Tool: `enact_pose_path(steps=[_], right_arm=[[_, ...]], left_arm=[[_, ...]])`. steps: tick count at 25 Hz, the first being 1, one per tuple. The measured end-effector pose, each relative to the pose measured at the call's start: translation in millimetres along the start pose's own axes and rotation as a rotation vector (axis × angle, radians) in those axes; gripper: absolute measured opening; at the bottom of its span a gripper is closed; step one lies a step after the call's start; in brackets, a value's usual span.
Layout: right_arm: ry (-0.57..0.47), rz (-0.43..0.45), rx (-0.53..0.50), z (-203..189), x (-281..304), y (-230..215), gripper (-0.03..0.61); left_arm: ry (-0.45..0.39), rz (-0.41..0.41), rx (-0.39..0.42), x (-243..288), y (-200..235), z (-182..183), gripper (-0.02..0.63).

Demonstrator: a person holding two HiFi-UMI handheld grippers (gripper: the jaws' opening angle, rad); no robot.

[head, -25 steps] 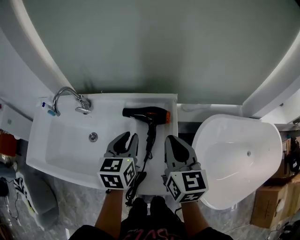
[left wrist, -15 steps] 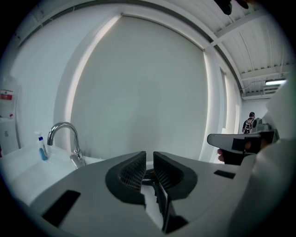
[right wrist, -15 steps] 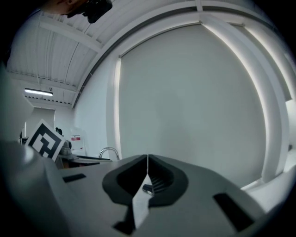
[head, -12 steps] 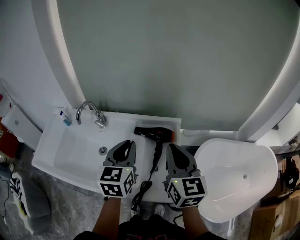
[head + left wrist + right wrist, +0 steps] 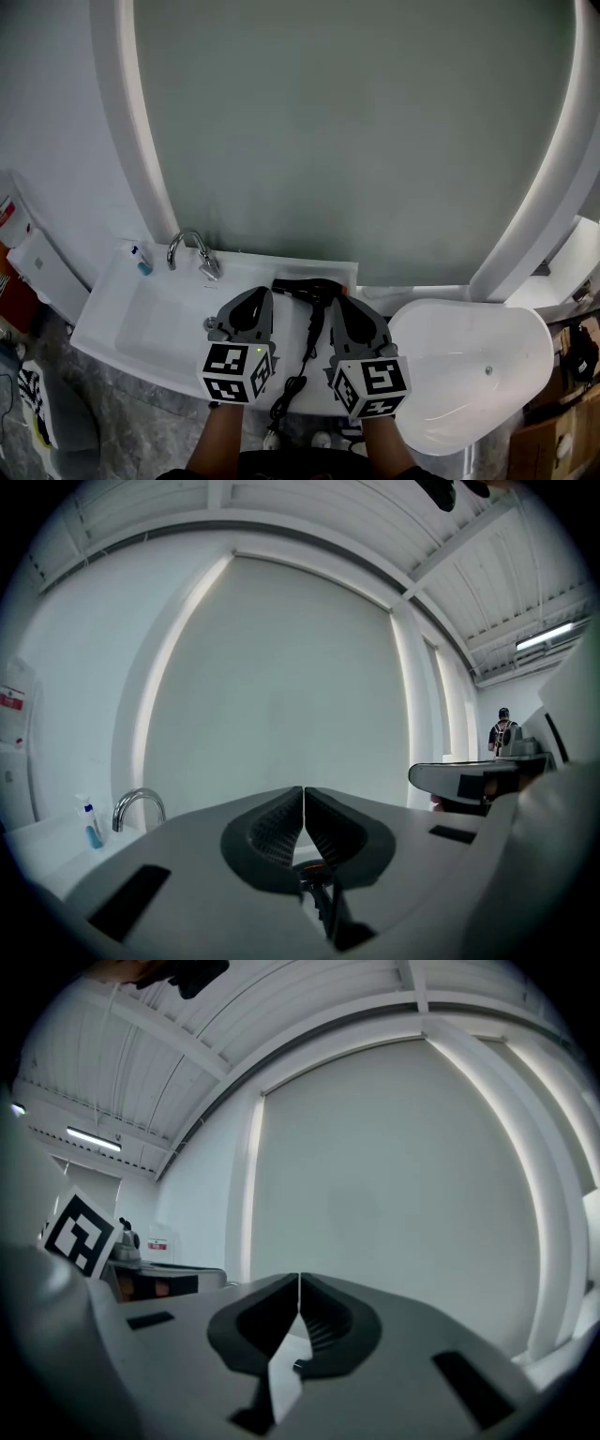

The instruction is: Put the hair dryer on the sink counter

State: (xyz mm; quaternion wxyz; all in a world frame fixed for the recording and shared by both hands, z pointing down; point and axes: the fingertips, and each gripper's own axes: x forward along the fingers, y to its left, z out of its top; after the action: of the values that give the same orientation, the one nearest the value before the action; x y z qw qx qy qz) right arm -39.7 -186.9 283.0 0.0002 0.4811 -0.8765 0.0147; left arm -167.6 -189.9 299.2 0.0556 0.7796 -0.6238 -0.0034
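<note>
1. Hair dryer (image 5: 307, 290) lies on the sink counter (image 5: 246, 266), toward the back, black body crosswise, orange end at the 3 o'clock side. Placement looks done.
2. Left gripper (image 5: 263, 294): jaws have just been closing and now meet tip to tip, with nothing between them. Right gripper (image 5: 340, 302): jaws likewise pressed together, empty. Both sit at 6 o'clock of the dryer, either side of it, not touching it.
3. Cord (image 5: 298, 382) runs from the dryer toward 6 o'clock, between the two grippers, and drops over the counter's front edge.
4. Step in hand, as I read it: clearing away. To do it well, draw both grippers back without brushing the cord. A snag there could drag the dryer toward the edge. Keep the jaws closed so nothing catches.
5. Risk: the hanging cord's weight may tug at the dryer. It is worth checking that the body rests flat.
6. Surface: white glossy counter, smooth, likely slippery. Basin (image 5: 155, 314) at 9 o'clock of the dryer, chrome faucet (image 5: 190, 248) at 10 o'clock, and a small blue-tipped item (image 5: 142, 266) beyond it.
7. Room: large grey panel (image 5: 356, 131) with a white curved frame at 12 o'clock. White tub (image 5: 469, 361) at 3 o'clock. Mottled grey floor (image 5: 112, 394). Cardboard boxes (image 5: 553, 441) at 4 o'clock.
</note>
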Motion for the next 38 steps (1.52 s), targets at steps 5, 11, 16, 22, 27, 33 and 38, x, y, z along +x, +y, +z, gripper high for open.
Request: enact_pose_path(steps=[5,11,16,22,27,33,38], right_arm=[[-0.040,-0.024,-0.014,13.9,-9.9,-3.7,0.021],[-0.067,-0.052,-0.028,27.8,-17.1,-10.2,0.021],[-0.070,-0.071,-0.039,32.0,-21.5,-14.1,0.021],[-0.062,-0.079,-0.046,31.2,-22.5,-14.1,0.021],[-0.062,-0.076,-0.050,32.0,-25.4,-13.7,0.020],[-0.053,-0.070,-0.048,28.2,-25.0,-16.4,0.020],[-0.046,-0.071,-0.042,24.8,-21.2,-20.9,0.021]], left_arm=[[-0.059,-0.018,0.026,-5.2,-8.6,20.5,0.012],[-0.117,-0.051,0.077,-4.9,-23.3,46.1,0.012],[-0.116,-0.042,0.074,-3.7,-19.4,45.8,0.011],[-0.132,-0.039,0.055,-7.8,-12.0,48.7,0.012],[-0.134,-0.037,0.063,-12.1,-14.3,48.7,0.011],[-0.131,-0.039,0.064,-10.8,-16.0,47.0,0.011],[-0.124,-0.042,0.058,-5.5,-16.0,43.7,0.011]])
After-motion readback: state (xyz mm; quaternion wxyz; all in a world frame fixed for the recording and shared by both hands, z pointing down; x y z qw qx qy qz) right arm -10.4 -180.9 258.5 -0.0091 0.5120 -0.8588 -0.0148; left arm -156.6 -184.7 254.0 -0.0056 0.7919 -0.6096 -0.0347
